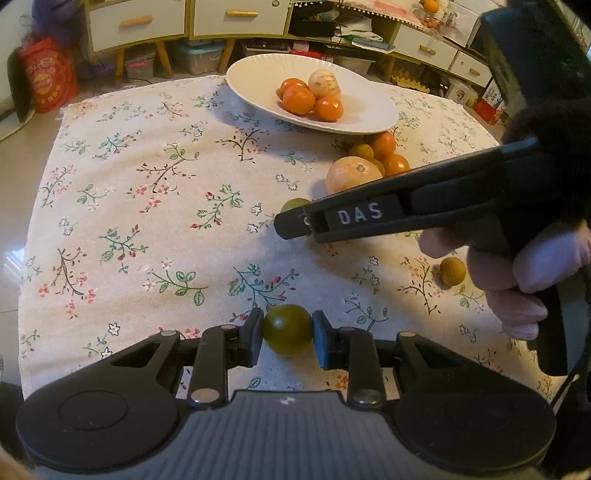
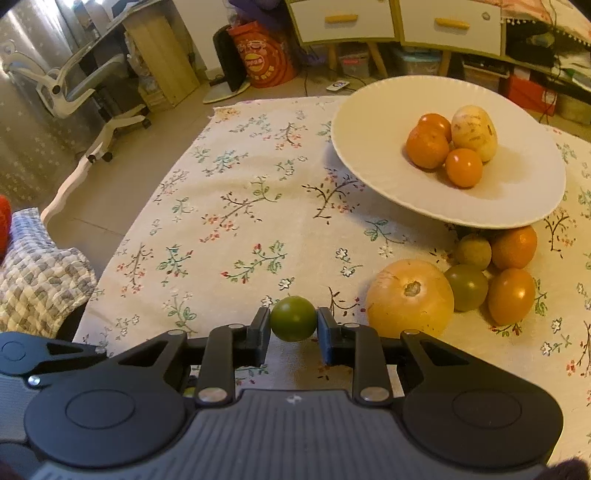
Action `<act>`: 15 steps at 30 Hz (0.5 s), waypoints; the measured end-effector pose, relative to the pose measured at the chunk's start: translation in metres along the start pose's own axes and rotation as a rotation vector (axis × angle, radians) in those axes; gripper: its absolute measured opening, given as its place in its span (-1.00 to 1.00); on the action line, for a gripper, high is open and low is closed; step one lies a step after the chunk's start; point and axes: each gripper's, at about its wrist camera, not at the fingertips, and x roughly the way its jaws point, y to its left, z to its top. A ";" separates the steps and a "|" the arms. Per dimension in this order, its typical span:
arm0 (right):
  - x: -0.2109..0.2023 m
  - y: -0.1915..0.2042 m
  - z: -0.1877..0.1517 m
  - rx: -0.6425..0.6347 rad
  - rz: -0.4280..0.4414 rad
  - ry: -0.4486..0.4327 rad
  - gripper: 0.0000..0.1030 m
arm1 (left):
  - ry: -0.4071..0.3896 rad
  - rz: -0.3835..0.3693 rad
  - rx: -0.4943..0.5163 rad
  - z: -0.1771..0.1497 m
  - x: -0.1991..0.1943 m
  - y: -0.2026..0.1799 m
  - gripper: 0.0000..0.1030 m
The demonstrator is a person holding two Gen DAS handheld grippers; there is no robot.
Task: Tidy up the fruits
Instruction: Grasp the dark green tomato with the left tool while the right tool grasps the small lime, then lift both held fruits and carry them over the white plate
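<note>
Under both tools lies a floral tablecloth (image 2: 229,206). The left gripper (image 1: 288,328) pinches a small green fruit (image 1: 287,328) between its pads; the right gripper (image 2: 293,325) clamps another green fruit (image 2: 294,318), round and glossy. Just right of the right tongs sits a large pale-orange fruit (image 2: 410,295) beside a cluster of loose fruits (image 2: 491,269). Beyond these, a white plate (image 2: 369,147) carries three oranges and a pale fruit. Farther back stand white drawer cabinets (image 2: 399,18) and an office chair (image 2: 85,88).

I'm in a lived-in home room: floral tablecloth (image 2: 258,206), white drawer cabinets (image 2: 391,18), office chair (image 2: 81,88), storage bins (image 1: 199,57) on floor.
</note>
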 end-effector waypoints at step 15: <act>-0.031 -0.009 0.010 0.027 0.052 -0.070 -0.54 | -0.064 0.019 -0.032 0.025 -0.008 -0.002 -0.90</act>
